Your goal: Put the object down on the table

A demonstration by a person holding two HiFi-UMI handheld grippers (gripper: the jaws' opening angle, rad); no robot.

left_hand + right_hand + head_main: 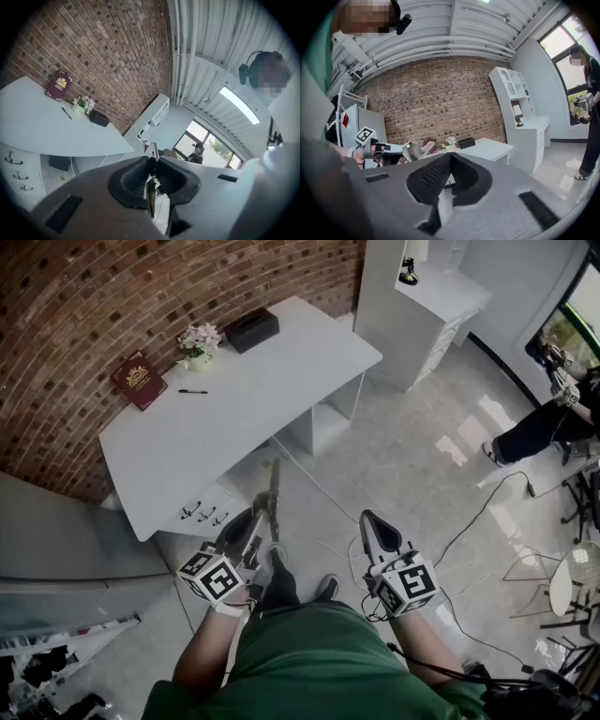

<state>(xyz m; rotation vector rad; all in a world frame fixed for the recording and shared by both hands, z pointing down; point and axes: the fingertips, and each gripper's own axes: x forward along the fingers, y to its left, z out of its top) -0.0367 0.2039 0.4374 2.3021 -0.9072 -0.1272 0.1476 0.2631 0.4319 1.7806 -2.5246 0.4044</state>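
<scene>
In the head view my left gripper (262,527) is held at waist height over the floor, short of the white table (234,409). It is shut on a long thin grey object (275,491) that sticks out forward from the jaws. The left gripper view shows that object (152,151) edge-on, pinched between the dark pads (136,178). To the right, my right gripper (368,520) is shut with nothing in it; its pads (436,176) meet at the tip. The right gripper view also catches the left gripper (377,147) and the held object (415,151) at the left.
On the table lie a maroon book (139,381), a black pen (192,391), a small flower pot (200,341) and a black box (251,329). Drawers (202,514) sit under its near end. A white shelf unit (422,306) stands behind, cables (487,512) cross the floor, and a person (553,423) is at the right.
</scene>
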